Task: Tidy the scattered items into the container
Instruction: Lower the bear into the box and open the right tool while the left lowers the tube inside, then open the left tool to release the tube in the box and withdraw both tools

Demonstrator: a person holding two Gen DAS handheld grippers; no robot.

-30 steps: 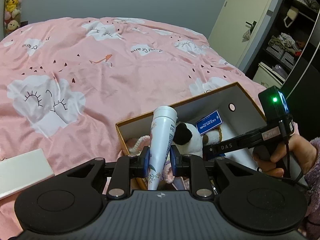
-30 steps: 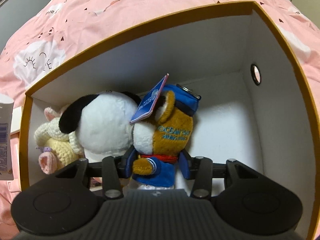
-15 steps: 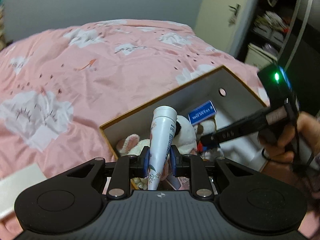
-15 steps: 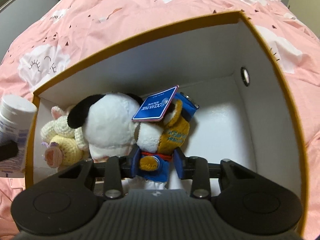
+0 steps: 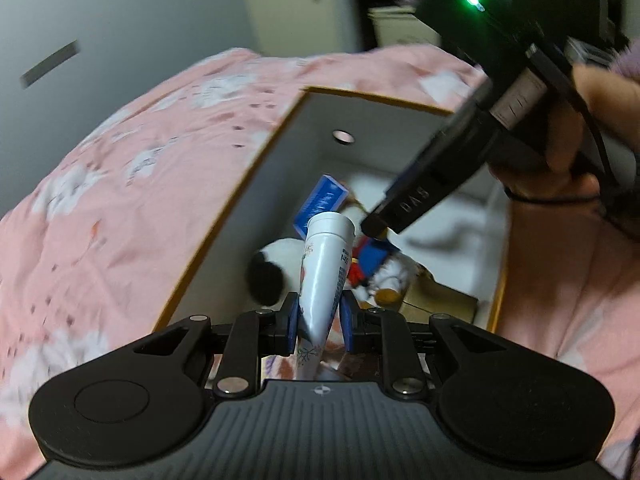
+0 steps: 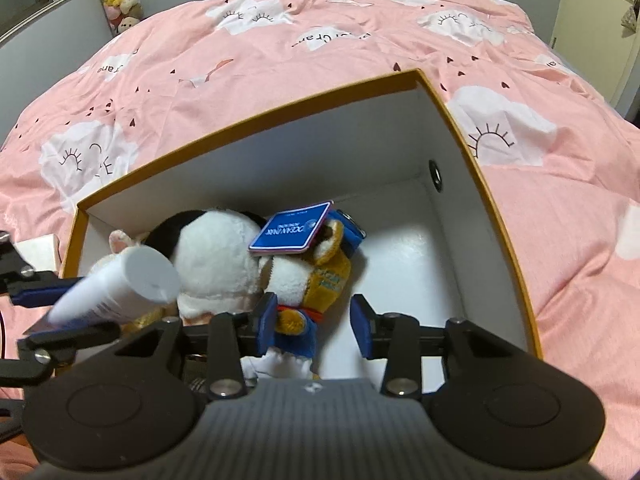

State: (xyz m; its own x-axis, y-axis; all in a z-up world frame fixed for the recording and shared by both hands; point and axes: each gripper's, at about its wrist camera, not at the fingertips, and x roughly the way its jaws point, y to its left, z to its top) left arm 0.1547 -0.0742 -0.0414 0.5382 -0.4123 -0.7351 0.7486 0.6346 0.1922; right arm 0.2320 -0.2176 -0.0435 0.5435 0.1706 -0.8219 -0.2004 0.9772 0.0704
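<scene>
The left hand-held gripper [image 5: 319, 317], clamped on the white tube [image 5: 322, 276], hovers over the box [image 6: 504, 236]; next, lower and release it. The right hand-held gripper [image 6: 316, 330] stands apart around the plush bear [image 6: 316, 280].

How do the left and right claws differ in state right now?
The left claw is shut on the white tube; the right claw is open, one pad beside the bear plush and the other apart from it. The left carries its item in the air, while the bear plush lies in the box. Both are over the box.

Dim indoor light; left wrist view motion-blurred, right sharper, both fisheye-warped.
</scene>
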